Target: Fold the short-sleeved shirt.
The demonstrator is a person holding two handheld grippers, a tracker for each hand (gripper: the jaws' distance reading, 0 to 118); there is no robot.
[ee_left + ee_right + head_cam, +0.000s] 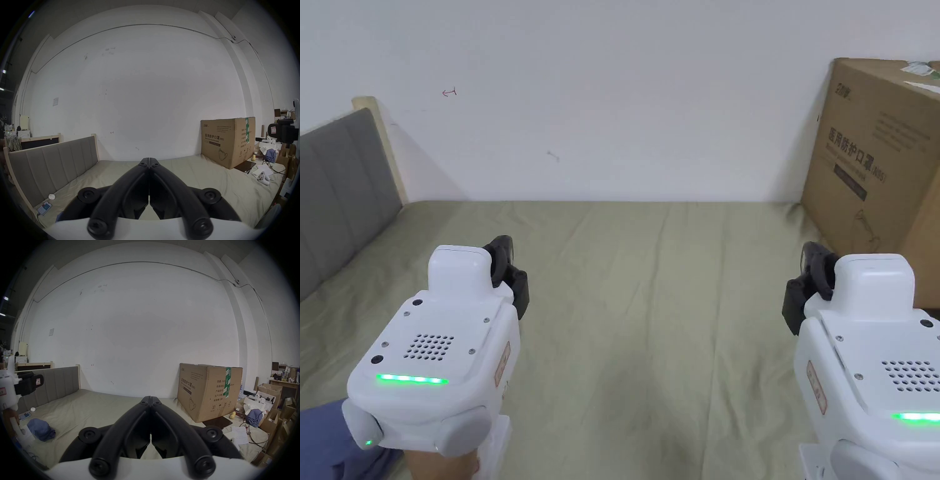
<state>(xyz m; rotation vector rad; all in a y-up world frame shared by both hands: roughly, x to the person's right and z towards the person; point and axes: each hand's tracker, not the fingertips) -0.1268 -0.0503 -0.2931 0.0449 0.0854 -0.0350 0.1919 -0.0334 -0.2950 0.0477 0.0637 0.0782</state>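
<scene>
A crumpled blue shirt [41, 429] lies bunched on the olive bed sheet [650, 300] at the near left; a corner of it [325, 437] shows under my left hand. My left gripper [503, 250] hovers above the sheet on the left, its jaws shut together on nothing [149, 160]. On the right my right gripper [815, 256] is held at about the same height, also shut and empty [151, 398]. Both point toward the white back wall. Neither touches the shirt.
A big cardboard box [878, 169] stands on the bed's far right corner. A grey padded headboard [344, 187] runs along the left side. A phone [44, 207] lies by the headboard. A white controller [263, 177], papers and a dark tablet [245, 165] lie at the right.
</scene>
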